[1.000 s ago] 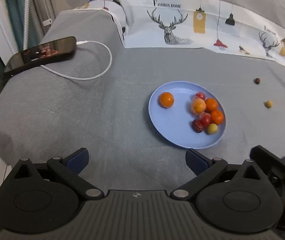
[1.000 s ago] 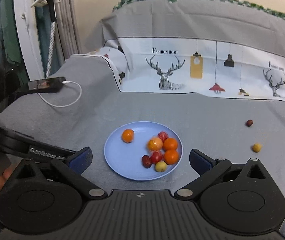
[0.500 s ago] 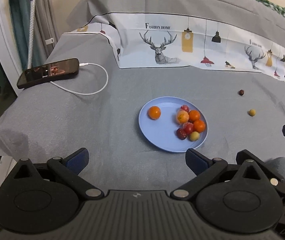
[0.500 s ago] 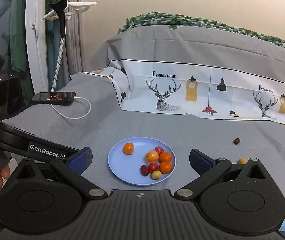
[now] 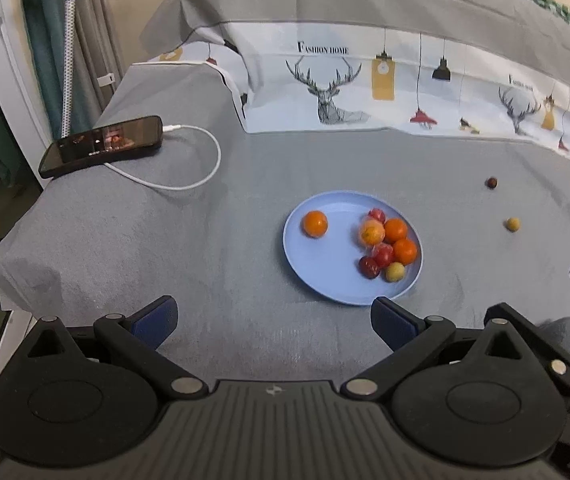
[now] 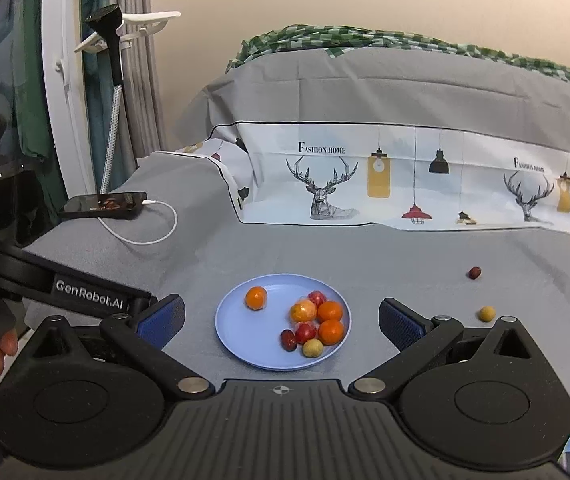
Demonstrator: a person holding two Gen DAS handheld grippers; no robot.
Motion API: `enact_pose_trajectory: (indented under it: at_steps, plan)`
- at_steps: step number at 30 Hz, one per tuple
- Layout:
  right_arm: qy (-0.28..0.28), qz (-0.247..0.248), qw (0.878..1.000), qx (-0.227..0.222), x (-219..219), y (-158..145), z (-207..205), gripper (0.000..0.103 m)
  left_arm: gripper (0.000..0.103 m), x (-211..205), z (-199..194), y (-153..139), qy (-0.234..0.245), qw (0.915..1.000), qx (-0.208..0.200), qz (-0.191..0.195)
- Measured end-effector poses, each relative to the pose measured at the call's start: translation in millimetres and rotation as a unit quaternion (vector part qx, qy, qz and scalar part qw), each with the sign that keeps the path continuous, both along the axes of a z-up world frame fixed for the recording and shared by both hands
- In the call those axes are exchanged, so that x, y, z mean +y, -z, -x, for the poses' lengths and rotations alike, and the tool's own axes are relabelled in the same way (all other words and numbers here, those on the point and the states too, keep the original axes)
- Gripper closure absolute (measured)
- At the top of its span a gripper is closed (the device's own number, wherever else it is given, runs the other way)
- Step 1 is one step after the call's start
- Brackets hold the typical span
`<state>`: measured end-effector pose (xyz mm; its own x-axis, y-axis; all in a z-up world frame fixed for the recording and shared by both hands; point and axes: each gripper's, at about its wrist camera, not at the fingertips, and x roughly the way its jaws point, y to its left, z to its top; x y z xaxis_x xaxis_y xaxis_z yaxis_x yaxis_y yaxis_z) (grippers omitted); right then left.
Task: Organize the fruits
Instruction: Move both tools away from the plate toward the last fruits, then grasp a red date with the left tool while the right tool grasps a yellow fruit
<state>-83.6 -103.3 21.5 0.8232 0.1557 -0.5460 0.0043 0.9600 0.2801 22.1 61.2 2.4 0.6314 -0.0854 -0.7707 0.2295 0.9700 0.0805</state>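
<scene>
A light blue plate (image 5: 325, 284) (image 6: 237, 336) sits on the grey bedsheet with several small fruits on it: one orange (image 5: 314, 223) (image 6: 255, 297) apart at the left, and a cluster of oranges, red fruits and a yellow one (image 5: 385, 246) (image 6: 315, 322) at the right. A dark red fruit (image 5: 491, 183) (image 6: 474, 272) and a yellow fruit (image 5: 512, 224) (image 6: 486, 313) lie loose on the sheet to the right of the plate. My left gripper (image 5: 272, 316) is open and empty, in front of the plate. My right gripper (image 6: 281, 320) is open and empty, held back from the plate.
A black phone (image 5: 103, 146) (image 6: 105, 204) with a white charging cable (image 5: 189, 168) lies at the far left near the bed's edge. A deer-print pillow (image 5: 365, 88) (image 6: 385, 176) lies behind the plate. The left gripper's body (image 6: 65, 288) shows at the right wrist view's left.
Both grippers have pulled back and up from the plate, so it looks smaller and farther. The fruits have not moved. Both stay open.
</scene>
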Motion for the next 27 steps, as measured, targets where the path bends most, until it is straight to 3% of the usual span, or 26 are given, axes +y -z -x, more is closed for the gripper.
enact_pose_trajectory:
  at_steps: [4, 9, 15, 19, 23, 24, 27]
  plan:
    - [0.035, -0.020, 0.999, 0.028, -20, 21, -16, 0.001, 0.000, -13, -11, 4, 0.002, 0.9999, 0.008, -0.009]
    - [0.141, 0.003, 0.988, 0.055, -68, 66, -47, 0.001, 0.000, -40, -32, 4, 0.013, 0.9997, 0.017, -0.012]
    - [0.278, 0.024, 0.951, 0.135, -151, 163, -114, 0.001, 0.000, -83, -63, 9, 0.023, 0.9989, 0.034, -0.023]
    - [0.297, 0.033, 0.936, 0.183, -181, 218, -159, 0.001, 0.000, -109, -84, 12, 0.025, 0.9984, 0.036, -0.036]
    - [0.292, 0.053, 0.936, 0.190, -193, 251, -188, 0.001, 0.000, -137, -109, 21, 0.031, 0.9974, 0.039, -0.051]
    - [0.292, 0.053, 0.935, 0.194, -197, 259, -192, 0.002, 0.000, -146, -115, 25, 0.034, 0.9972, 0.039, -0.054]
    - [0.300, 0.047, 0.936, 0.176, -208, 267, -191, 0.028, 0.000, -175, -136, 35, 0.045, 0.9966, 0.035, -0.060]
